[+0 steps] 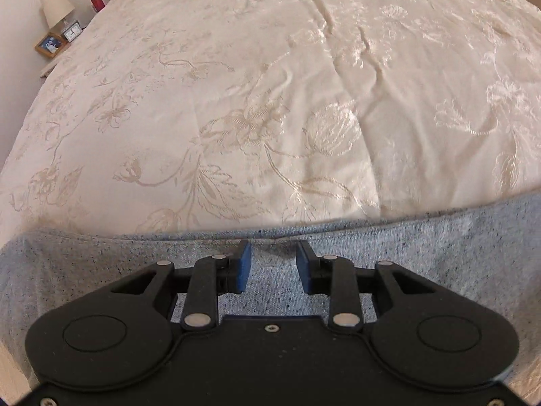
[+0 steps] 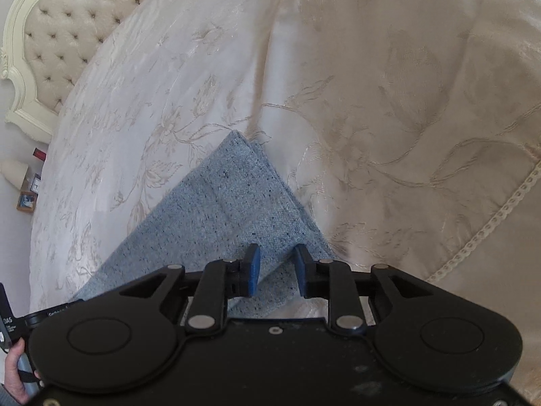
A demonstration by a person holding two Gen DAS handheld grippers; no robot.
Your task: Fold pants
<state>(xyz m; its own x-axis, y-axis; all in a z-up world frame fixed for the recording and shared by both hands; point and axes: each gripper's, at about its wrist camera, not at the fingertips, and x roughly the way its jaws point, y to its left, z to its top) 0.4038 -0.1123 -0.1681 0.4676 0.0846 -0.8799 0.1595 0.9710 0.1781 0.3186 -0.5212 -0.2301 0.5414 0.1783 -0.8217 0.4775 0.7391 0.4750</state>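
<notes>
Grey speckled knit, the pants [image 1: 422,253] lie flat on a bed under both claws. Beneath the left claw [image 1: 273,265] the fabric fills the whole near strip, and its far edge runs straight across just past the fingertips. That claw's jaws stand apart with only cloth showing between them, nothing gripped. Ahead of it stretches a cream floral bedspread [image 1: 236,101], and far off to its left sit a lamp [image 1: 57,8], a small clock [image 1: 72,32] and a framed photo [image 1: 50,44].

The right claw [image 2: 274,270] is likewise spread open, hovering over a folded corner of the pants [image 2: 219,209] that points away ahead of it. A tufted headboard [image 2: 67,17] rises far to its left.
</notes>
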